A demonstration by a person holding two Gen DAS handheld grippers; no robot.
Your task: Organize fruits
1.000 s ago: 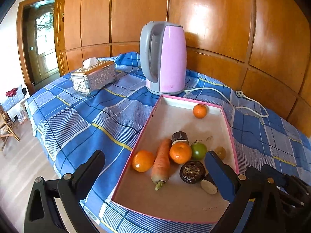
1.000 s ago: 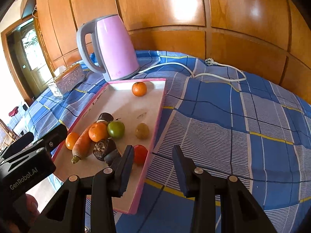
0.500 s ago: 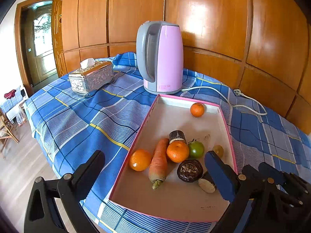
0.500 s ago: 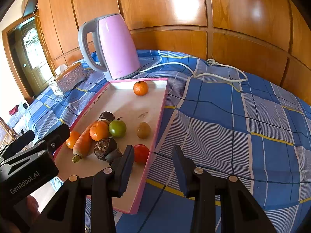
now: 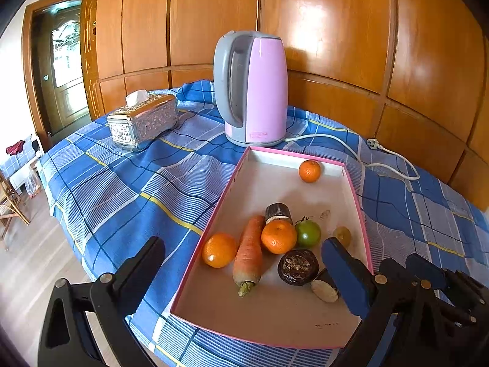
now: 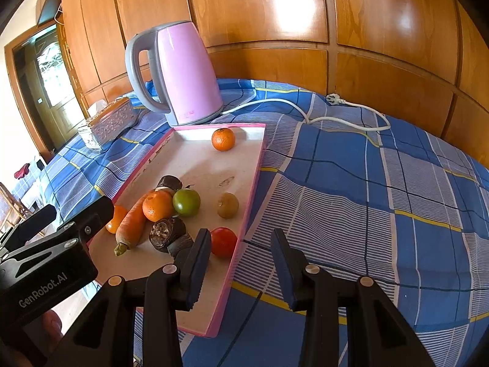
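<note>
A pink-rimmed tray [image 5: 275,183] [image 6: 198,159] lies on the blue checked cloth. It holds a lone orange [image 5: 309,170] [image 6: 223,139] at the far end. Nearer is a cluster: two oranges [image 5: 278,236] [image 5: 219,250], a carrot [image 5: 249,252] [image 6: 131,223], a green fruit [image 5: 308,234] [image 6: 186,202], a yellowish fruit [image 6: 228,205], dark round fruits [image 5: 298,266] [image 6: 166,231] and a red tomato [image 6: 223,241]. My left gripper [image 5: 244,272] hangs wide open above the tray's near end, holding nothing. My right gripper [image 6: 241,263] stands open over the tray's right rim, just short of the tomato.
A pink kettle [image 5: 252,88] [image 6: 180,73] stands behind the tray, its white cord and plug [image 6: 336,101] trailing right over the cloth. A silver tissue box [image 5: 143,122] sits at the back left. The table edge drops to the floor on the left. Wood panelling backs the table.
</note>
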